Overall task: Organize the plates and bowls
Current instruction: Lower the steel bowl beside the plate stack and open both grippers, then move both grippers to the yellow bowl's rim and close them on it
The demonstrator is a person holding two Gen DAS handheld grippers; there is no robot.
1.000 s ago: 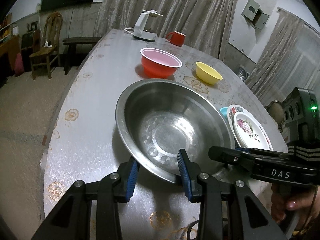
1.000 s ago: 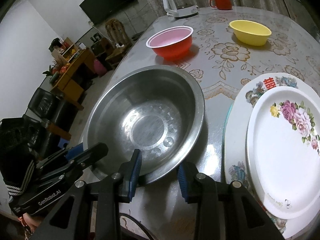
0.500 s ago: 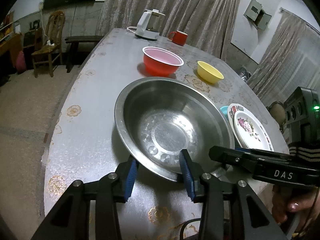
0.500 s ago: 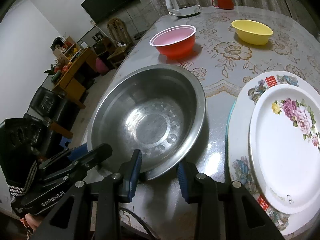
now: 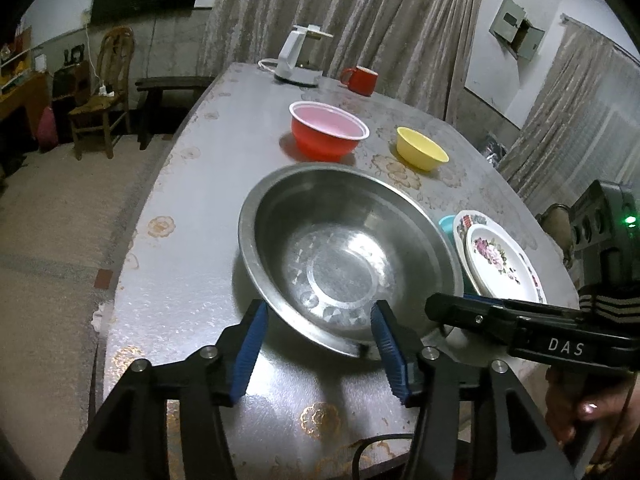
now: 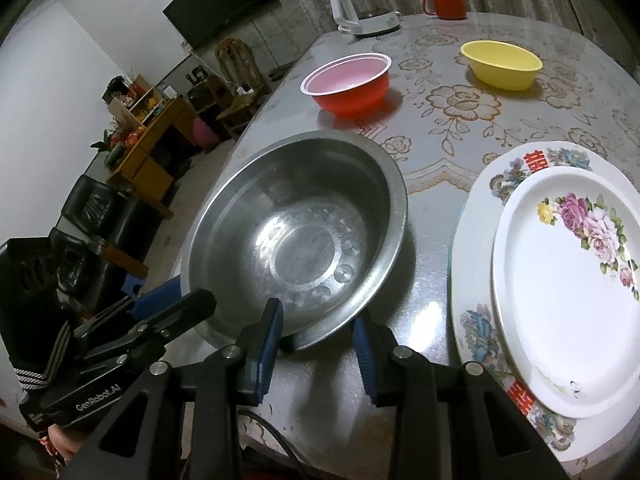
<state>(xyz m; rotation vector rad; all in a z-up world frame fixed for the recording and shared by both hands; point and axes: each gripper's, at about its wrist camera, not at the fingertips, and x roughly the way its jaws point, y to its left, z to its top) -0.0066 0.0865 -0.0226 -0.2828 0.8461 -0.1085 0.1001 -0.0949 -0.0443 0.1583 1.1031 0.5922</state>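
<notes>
A wide steel bowl rests on the table, its near rim at both grippers. My left gripper straddles that rim; its jaws are opening and the blue pads stand clear of the metal. My right gripper is shut on the rim, with one pad inside the wall and the other at the outer edge. To the right lies a stack of flowered plates. Farther back sit a red bowl and a yellow bowl.
A white kettle and a red mug stand at the far end of the table. The table's left edge drops to the floor, where a wooden chair stands. A hand holds the right gripper.
The left gripper's jaws have spread apart off the steel bowl's rim and drawn back slightly. The right gripper and the bowl have stayed where they were.
</notes>
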